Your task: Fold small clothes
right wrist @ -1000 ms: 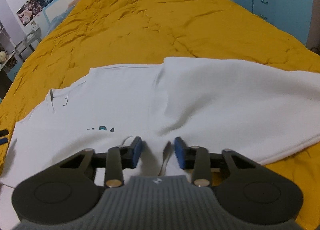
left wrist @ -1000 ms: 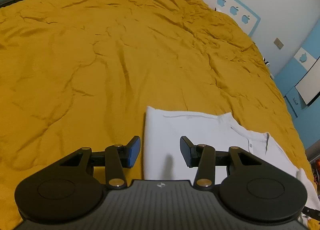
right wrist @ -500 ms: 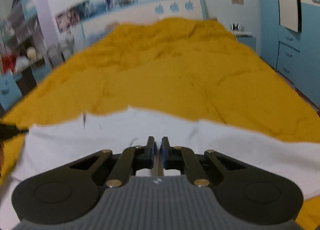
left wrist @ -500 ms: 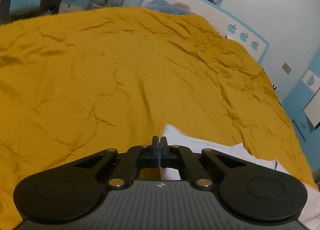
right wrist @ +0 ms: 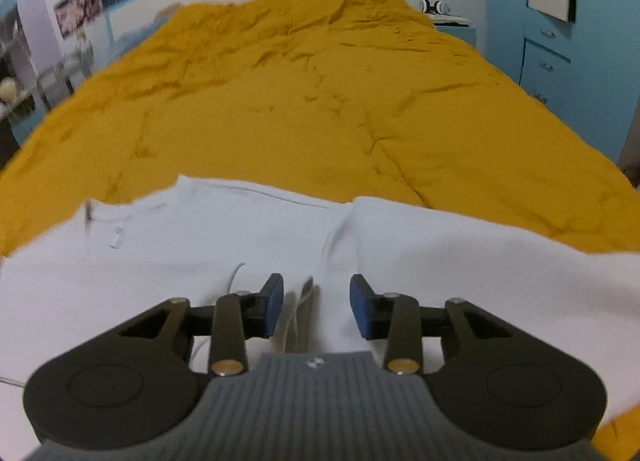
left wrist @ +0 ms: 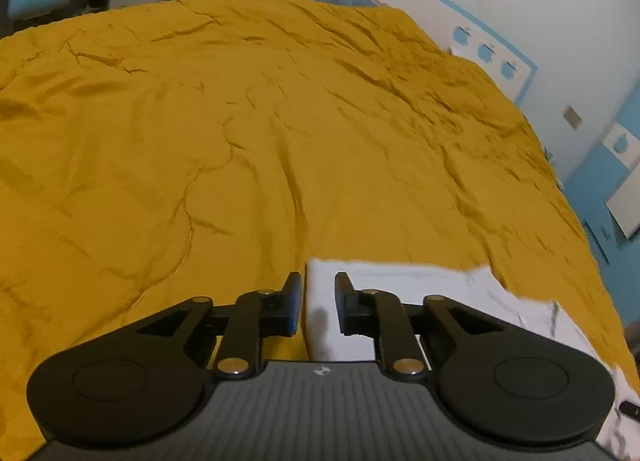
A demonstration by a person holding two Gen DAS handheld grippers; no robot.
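My left matte black two-finger gripper [left wrist: 318, 303] has brass-coloured pivot screws and a ribbed grey base. My right black gripper [right wrist: 316, 311] wears blue finger pads [right wrist: 274, 311].

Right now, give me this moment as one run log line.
left tongs: open, at garment edge | right tongs: open, over white garment | garment: lying on yellow bedspread

White shirt [right wrist: 200, 261] edges blurred, cropped

Wrinkled mustard-yellow bed [left wrist: 280, 133], white shirt [right wrist: 200, 245] flat on it
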